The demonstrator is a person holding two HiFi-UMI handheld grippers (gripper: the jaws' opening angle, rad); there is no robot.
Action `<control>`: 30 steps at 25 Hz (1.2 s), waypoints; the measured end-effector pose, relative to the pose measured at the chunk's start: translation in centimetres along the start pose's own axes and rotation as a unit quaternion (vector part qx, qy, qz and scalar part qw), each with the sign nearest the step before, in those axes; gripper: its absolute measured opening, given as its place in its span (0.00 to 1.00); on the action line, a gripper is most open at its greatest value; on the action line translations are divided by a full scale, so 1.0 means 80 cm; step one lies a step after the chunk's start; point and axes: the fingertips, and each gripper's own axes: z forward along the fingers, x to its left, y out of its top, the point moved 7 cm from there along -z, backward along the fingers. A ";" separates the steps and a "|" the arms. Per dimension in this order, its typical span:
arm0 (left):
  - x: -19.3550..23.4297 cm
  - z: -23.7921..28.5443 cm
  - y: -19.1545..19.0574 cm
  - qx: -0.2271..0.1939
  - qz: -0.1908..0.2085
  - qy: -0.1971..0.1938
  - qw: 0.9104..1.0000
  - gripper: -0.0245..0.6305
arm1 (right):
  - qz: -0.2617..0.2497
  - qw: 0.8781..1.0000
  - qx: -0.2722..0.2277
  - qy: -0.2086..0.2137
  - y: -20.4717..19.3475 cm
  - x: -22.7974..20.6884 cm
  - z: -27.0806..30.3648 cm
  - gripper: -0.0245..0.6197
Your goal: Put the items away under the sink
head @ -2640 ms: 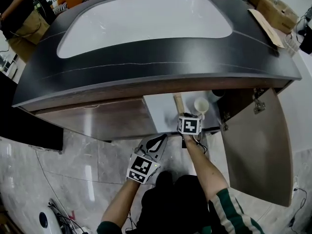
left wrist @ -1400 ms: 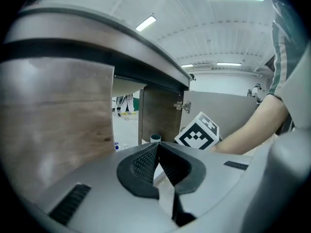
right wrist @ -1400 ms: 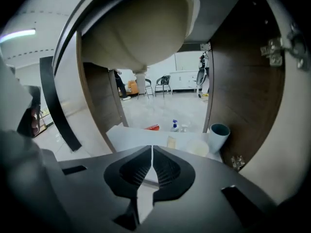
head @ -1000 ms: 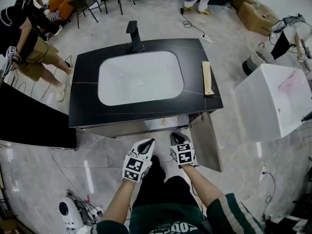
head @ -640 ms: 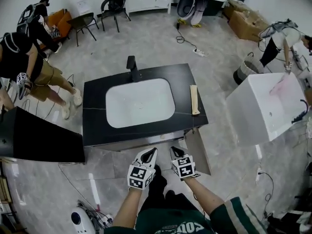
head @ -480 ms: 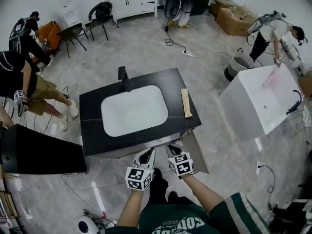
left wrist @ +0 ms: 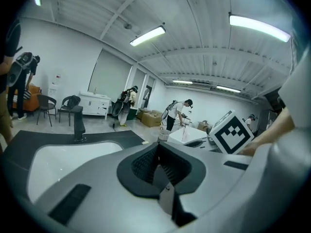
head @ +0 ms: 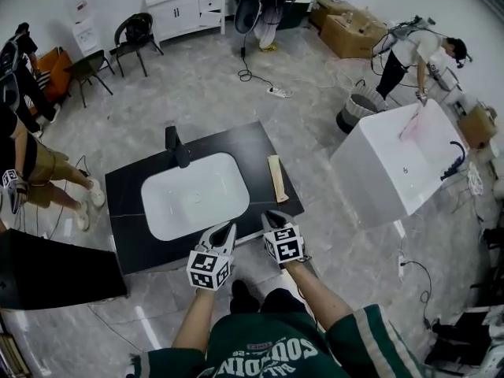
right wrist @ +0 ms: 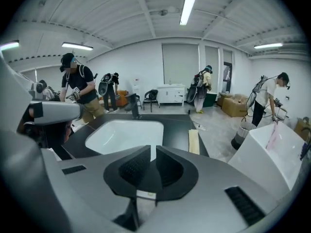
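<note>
Between items, I'd say. Left hand-held gripper (head: 227,228) and right hand-held gripper (head: 272,216), lower centre, are both empty with jaws pressed together. Board (head: 275,178) lies on desk (head: 252,144), centre frame, right of sink (head: 195,195). Likely next: spread right jaws, reach, pinch board.

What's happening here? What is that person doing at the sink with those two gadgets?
A person stands at a black sink counter with a two-jaw gripper in each hand. The left gripper and the right gripper hover by the counter's front edge, both closed with nothing in them. A pale wooden piece lies on the counter, right of the white basin. Nothing is being handled at this moment.
</note>
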 end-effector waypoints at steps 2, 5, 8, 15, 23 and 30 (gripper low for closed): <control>0.003 0.019 0.002 0.005 0.000 -0.010 1.000 0.06 | -0.009 1.000 0.001 -0.015 0.012 -0.021 0.011 0.11; 0.007 0.043 0.009 0.011 -0.004 -0.018 1.000 0.06 | -0.019 0.999 0.013 -0.031 0.024 -0.056 0.033 0.12; 0.015 0.073 0.014 0.016 -0.015 -0.012 1.000 0.06 | -0.020 0.998 0.027 -0.047 0.024 -0.093 0.064 0.12; 0.042 0.136 0.029 0.044 -0.018 0.006 0.999 0.06 | 0.002 0.996 0.070 -0.051 0.008 -0.139 0.122 0.18; 0.075 0.172 0.027 0.067 -0.041 0.039 0.996 0.06 | -0.001 0.991 0.125 -0.043 -0.015 -0.171 0.165 0.20; 0.098 0.176 0.017 0.077 -0.058 0.074 0.993 0.06 | -0.024 0.989 0.143 -0.027 -0.030 -0.174 0.183 0.19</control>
